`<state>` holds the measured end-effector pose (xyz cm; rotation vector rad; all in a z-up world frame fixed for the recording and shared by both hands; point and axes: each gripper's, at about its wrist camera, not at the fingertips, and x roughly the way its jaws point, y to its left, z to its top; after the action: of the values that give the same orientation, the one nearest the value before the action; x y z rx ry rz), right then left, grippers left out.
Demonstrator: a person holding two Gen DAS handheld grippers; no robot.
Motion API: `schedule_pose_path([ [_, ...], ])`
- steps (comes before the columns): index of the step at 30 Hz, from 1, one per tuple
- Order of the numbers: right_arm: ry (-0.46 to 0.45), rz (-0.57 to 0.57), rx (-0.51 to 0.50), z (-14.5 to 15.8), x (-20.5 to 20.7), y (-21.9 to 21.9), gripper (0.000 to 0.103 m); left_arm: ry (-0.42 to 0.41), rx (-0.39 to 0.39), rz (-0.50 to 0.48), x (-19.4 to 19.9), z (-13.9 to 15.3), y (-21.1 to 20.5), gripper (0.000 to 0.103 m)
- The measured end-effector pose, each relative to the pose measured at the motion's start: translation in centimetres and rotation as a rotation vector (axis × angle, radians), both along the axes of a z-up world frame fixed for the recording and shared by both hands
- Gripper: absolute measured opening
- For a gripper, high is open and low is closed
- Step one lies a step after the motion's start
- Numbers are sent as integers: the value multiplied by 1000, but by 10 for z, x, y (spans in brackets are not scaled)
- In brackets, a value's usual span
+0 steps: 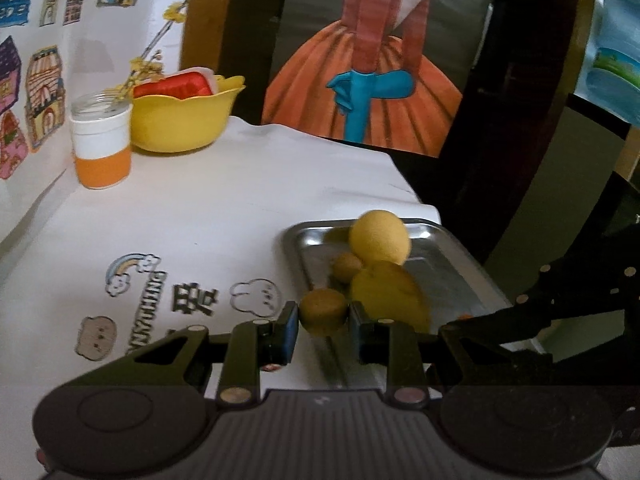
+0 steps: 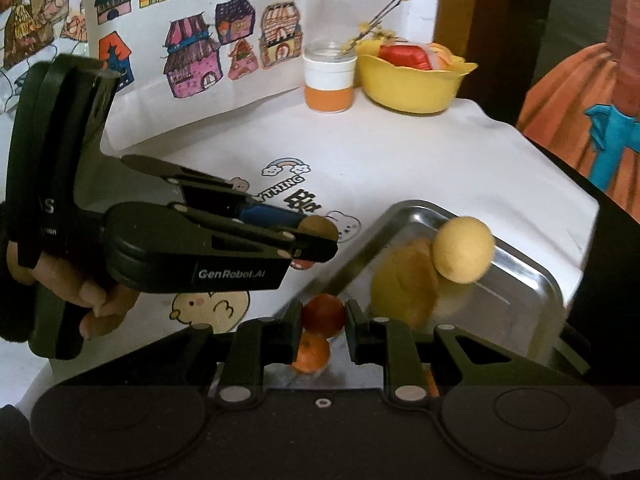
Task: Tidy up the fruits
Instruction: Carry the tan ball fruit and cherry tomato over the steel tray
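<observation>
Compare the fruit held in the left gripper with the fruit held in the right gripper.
The small brownish-yellow round fruit in the left gripper is dull tan; the small reddish-orange round fruit in the right gripper is darker and redder. The brownish one sits near the edge of the shiny metal tray; the reddish one hangs above another orange fruit. Both are small, round and clamped between gripper fingers.

The right tongs [image 2: 324,326] partly hide an orange fruit [image 2: 314,356].

Right gripper [image 2: 324,320] clamped on small red round fruit [image 2: 323,315], above orange tangerine [image 2: 312,354]. Left gripper [image 2: 320,236] pinching small brown fruit [image 2: 318,227]. Shiny steel tray [image 2: 532,280] holding round yellow ball fruit [image 2: 464,249], yellow-orange fruit [image 2: 404,284] beside.
</observation>
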<state>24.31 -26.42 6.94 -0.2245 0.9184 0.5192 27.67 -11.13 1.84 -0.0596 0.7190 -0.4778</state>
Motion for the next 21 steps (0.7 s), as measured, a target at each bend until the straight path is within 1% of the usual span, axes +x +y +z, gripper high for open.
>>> schedule_pose_path([
  [7, -25, -50, 13, 4, -16, -27, 24, 14, -14, -17, -14, -3, -19, 29],
  [12, -38, -94, 31, 4, -21, -47, 24, 21, -3, -40, -21, -7, -34, 29],
  [21, -38, -169, 56, -8, -25, -78, 24, 32, 11, -52, -27, -14, -50, 29],
])
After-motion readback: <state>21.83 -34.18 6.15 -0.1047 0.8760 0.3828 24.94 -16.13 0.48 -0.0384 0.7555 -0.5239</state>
